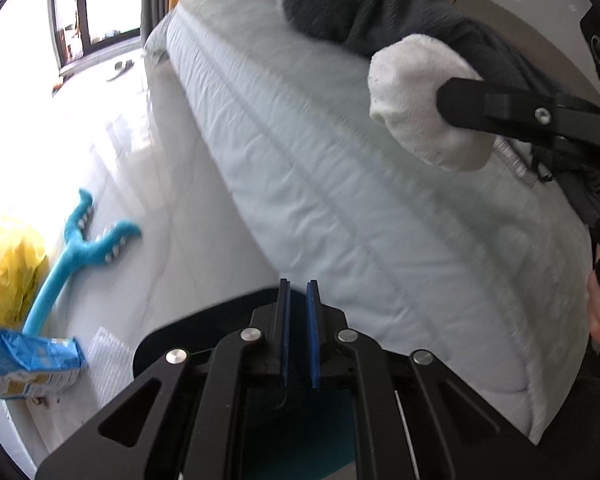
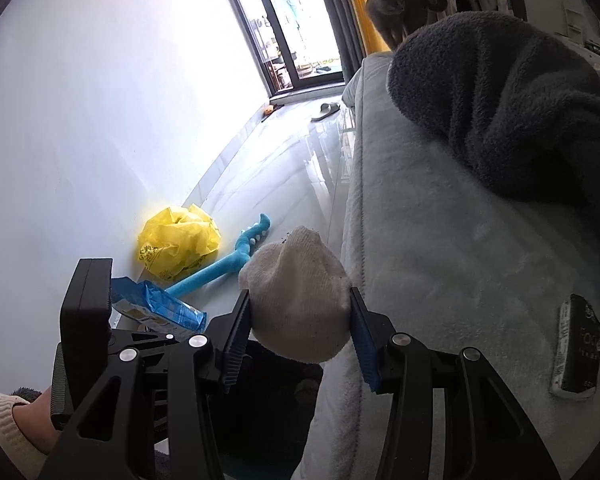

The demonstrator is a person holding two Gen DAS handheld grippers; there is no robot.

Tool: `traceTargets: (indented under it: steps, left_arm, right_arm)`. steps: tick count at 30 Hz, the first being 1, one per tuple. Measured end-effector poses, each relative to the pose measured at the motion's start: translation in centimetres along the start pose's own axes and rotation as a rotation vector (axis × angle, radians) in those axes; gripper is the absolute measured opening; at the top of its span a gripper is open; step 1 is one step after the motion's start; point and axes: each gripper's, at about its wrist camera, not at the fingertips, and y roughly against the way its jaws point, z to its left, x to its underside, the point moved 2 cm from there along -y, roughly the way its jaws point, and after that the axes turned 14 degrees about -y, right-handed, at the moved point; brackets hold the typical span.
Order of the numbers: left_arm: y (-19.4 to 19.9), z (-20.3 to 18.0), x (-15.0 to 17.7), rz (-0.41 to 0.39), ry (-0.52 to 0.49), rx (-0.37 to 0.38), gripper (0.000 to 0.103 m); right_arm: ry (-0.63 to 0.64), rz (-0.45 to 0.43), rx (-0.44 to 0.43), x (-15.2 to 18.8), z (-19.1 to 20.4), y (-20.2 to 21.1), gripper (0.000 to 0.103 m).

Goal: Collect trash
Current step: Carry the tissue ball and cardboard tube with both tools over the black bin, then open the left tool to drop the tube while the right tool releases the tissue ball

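My right gripper (image 2: 298,312) is shut on a balled white sock (image 2: 296,300), held beside the bed's edge above the floor. The sock also shows in the left wrist view (image 1: 412,96), clamped by the right gripper's black finger. My left gripper (image 1: 298,312) is nearly closed and empty, its blue pads a narrow gap apart, low beside the mattress (image 1: 340,180). On the floor by the wall lie a crumpled yellow plastic bag (image 2: 178,242), a blue snack wrapper (image 2: 160,308) and a blue toy grabber (image 2: 224,264).
A dark grey fleece blanket (image 2: 508,100) lies on the bed (image 2: 440,260). A black-and-white packet (image 2: 578,344) rests on the bed at right. A slipper (image 2: 326,111) lies on the floor near the glass door. My slippered foot (image 2: 8,424) is at lower left.
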Motion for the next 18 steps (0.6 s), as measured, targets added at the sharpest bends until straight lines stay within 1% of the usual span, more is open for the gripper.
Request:
traceTargets:
  steps: [3,8,14,18]
  left_arm:
    - [-0.6,1.3,1.3,0.06,0.029,-0.001,0.009]
    - [-1.0,3.7,3.5,0.126,0.085,-0.005,0.009]
    - [-0.2,5.7,5.3,0.141,0.111,-0.038,0.009]
    - [1.0,6.7,5.7,0.12,0.122,-0.081,0.01]
  right_arm:
    - [0.014,0.048,0.016,0.5,0.8,-1.6,0.048]
    - [0.029,0.144,0.047,1.8,1.9,-4.5,0.048]
    - [0.032,0.255,0.069,3.8,2.8,-7.7,0.048]
    - [0.045,0.311,0.083,5.1,3.5,-10.0,0.048]
